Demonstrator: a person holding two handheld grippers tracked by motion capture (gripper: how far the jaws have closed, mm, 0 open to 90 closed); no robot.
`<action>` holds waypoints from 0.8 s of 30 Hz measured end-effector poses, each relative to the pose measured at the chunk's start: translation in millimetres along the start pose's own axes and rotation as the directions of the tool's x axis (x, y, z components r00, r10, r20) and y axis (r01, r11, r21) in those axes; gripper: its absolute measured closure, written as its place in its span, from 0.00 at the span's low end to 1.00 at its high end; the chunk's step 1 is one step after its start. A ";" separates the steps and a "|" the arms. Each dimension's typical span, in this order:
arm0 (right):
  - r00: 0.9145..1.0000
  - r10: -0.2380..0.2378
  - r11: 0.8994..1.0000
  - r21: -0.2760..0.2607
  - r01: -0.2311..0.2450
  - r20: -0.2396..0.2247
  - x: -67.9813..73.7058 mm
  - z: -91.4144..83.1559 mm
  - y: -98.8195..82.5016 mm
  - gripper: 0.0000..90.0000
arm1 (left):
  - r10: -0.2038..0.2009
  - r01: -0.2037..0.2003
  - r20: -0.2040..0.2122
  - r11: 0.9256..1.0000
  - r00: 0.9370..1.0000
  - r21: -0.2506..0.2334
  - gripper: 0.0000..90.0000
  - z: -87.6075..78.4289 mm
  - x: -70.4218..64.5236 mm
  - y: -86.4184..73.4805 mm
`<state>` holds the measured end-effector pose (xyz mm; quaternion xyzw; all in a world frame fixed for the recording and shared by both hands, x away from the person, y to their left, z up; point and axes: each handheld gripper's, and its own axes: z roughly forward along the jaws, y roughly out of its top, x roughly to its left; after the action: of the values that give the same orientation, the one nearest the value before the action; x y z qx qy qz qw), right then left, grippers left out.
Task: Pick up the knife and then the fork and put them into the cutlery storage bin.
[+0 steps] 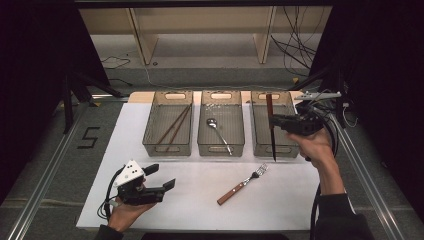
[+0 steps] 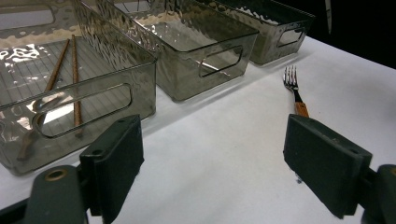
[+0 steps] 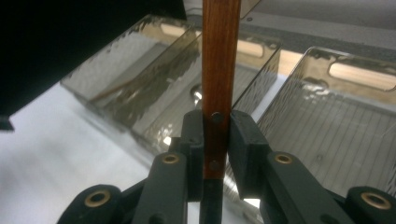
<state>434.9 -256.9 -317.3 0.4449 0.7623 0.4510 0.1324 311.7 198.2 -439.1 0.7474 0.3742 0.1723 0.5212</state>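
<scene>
Dim overall, black at 9 and 3 o'clock of the high view. Lit from above: white surface (image 1: 200, 200) bright, soft shadows. Rippled glare on the clear bins (image 2: 205, 51) toward 12 o'clock. Slightly soft and grainy; wooden handle (image 3: 219, 70) blurred up close.

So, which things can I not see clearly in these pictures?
- Knife blade tip: high view, dark and thin against the right bin; whether it is over or inside the bin is unclear.
- Knife blade: right gripper view, cut off by the bottom edge below the right gripper.
- Fork handle: left gripper view, hidden behind a jaw of the left gripper.
</scene>
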 end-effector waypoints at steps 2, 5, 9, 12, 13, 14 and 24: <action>1.000 0.018 1.000 -0.013 -0.018 0.009 -4.2 1.6 7.9 0.85 | -0.004 0.004 0.000 1.000 1.000 -0.003 0.22 -0.1 -0.1 0.1; 0.999 0.041 0.999 -0.028 -0.040 0.028 -10.1 3.8 19.1 0.85 | -0.007 0.007 -0.001 1.000 1.000 -0.005 0.22 -0.3 0.3 0.0; 0.995 0.082 0.996 -0.046 -0.080 0.060 -22.2 9.1 29.9 0.85 | -0.009 0.009 0.000 1.000 1.000 -0.008 0.21 -0.6 0.4 -0.1; 0.990 0.111 0.993 -0.054 -0.106 0.088 -32.2 14.8 34.0 0.85 | -0.009 0.009 0.000 1.000 1.000 -0.008 0.21 -0.7 0.4 0.0; 0.988 0.124 0.991 -0.060 -0.118 0.095 -35.4 17.1 34.8 0.85 | -0.009 0.009 0.000 1.000 1.000 -0.009 0.21 -0.6 0.4 0.0; 0.986 0.134 0.990 -0.063 -0.128 0.103 -38.5 19.6 35.3 0.85 | -0.008 0.008 0.000 1.000 1.000 -0.010 0.21 -0.6 0.4 0.1; 0.965 0.212 0.977 -0.045 -0.207 0.157 -60.9 47.6 30.3 0.85 | -0.006 0.006 0.001 0.999 1.000 -0.039 0.20 -3.4 0.7 0.7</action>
<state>515.2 -272.3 -331.6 0.5561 0.6913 0.4358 0.1514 310.2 200.8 -437.2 0.7361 0.3729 0.1774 0.5364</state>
